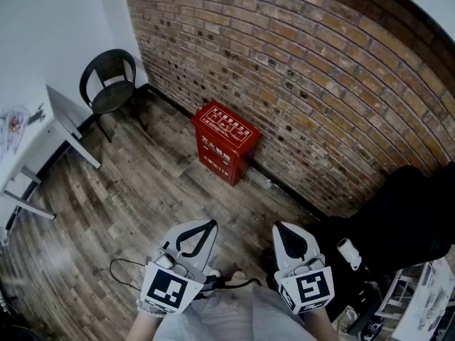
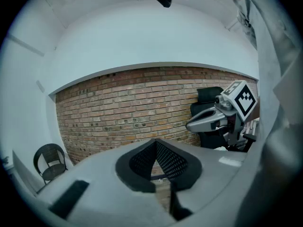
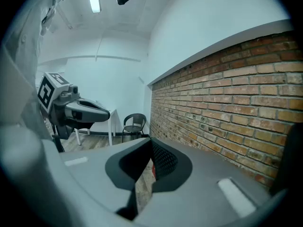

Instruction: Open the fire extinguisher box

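The red fire extinguisher box [image 1: 224, 142] stands closed on the wooden floor against the brick wall [image 1: 306, 62], with white lettering on its lid and front. My left gripper [image 1: 210, 224] and right gripper [image 1: 284, 228] are held low near the person's body, well short of the box, and both point toward it. Both are shut with nothing between their jaws. In the right gripper view, a sliver of the red box [image 3: 153, 170] shows through the slit under the closed right gripper [image 3: 151, 143]. The left gripper [image 2: 156, 143] faces the brick wall.
A black chair [image 1: 108, 84] stands in the far left corner beside a white table [image 1: 43, 137]. A dark office chair and clutter [image 1: 398, 219] sit at the right. A black cable [image 1: 124, 272] lies on the floor near my left gripper.
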Available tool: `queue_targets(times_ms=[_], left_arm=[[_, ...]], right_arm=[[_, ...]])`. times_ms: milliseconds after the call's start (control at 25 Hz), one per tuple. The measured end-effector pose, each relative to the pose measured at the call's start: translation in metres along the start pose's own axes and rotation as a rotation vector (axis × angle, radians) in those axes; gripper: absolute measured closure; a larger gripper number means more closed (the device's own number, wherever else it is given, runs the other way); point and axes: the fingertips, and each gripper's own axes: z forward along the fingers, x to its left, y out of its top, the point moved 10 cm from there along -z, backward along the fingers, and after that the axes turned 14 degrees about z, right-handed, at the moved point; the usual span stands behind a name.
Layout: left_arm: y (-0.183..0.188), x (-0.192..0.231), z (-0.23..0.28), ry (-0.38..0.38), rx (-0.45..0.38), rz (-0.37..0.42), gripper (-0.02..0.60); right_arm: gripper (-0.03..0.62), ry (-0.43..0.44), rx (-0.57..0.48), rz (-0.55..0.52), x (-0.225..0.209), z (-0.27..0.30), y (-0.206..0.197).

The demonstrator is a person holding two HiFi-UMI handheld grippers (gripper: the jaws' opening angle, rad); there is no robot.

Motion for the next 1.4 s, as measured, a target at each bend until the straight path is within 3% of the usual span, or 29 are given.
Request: queue_targets(times_ms=[1000, 1400], left_arm=[[-0.005, 0.014, -0.006, 0.006, -0.024, 0.003, 0.580], [-0.015, 0.028, -0.029, 0.023, -0.045, 0.009, 0.580]], right_arm=[[0.591, 0.004, -0.013, 0.022, 0.010, 0.009, 0.002], [0.591, -0.032, -0.052, 0.046, 0.029, 0.016, 0.004]])
